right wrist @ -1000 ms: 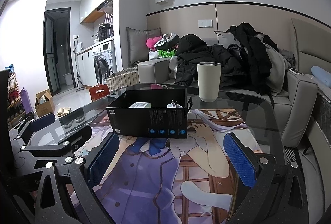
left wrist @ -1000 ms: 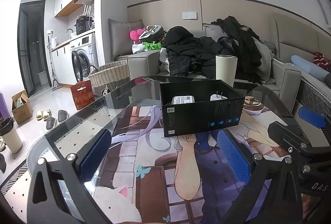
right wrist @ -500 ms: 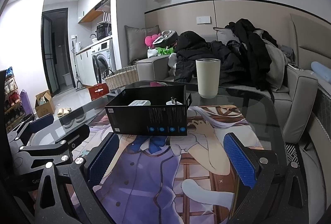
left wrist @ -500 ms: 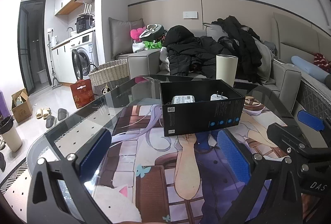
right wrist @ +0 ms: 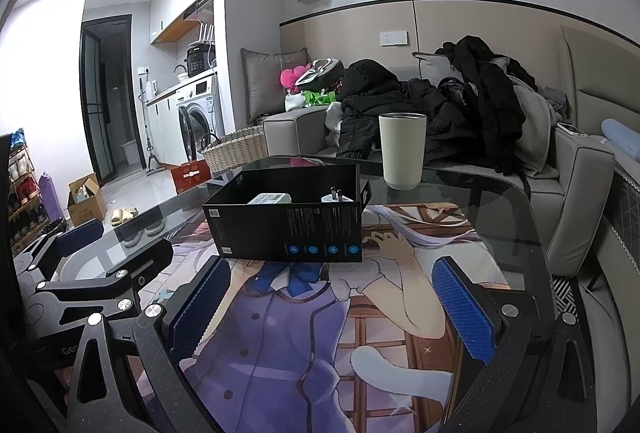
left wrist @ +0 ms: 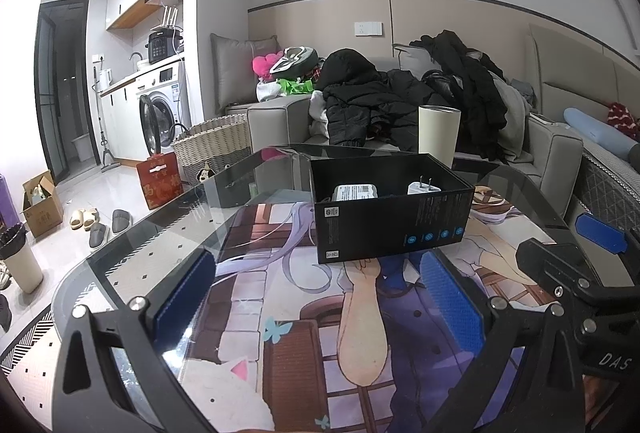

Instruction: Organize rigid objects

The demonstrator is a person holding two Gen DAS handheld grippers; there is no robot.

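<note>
Left wrist view: the left gripper (left wrist: 316, 297) hangs wide and empty over the glass table (left wrist: 132, 249). The black box (left wrist: 390, 209) stands open ahead of it, near mid-table, with a white plug (left wrist: 423, 188) and a flat white pack (left wrist: 355, 192) inside. A cup (left wrist: 439, 135) stands behind the box.

Right wrist view: the right gripper (right wrist: 332, 307) is also wide and empty, the box (right wrist: 286, 211) just ahead and the cup (right wrist: 402, 151) beyond to the right. The box looks like light, stiff card with thin walls; a grip across one side wall seems best, gently, since it could slide on the glass. The cup looks smooth and tip-prone.
</note>
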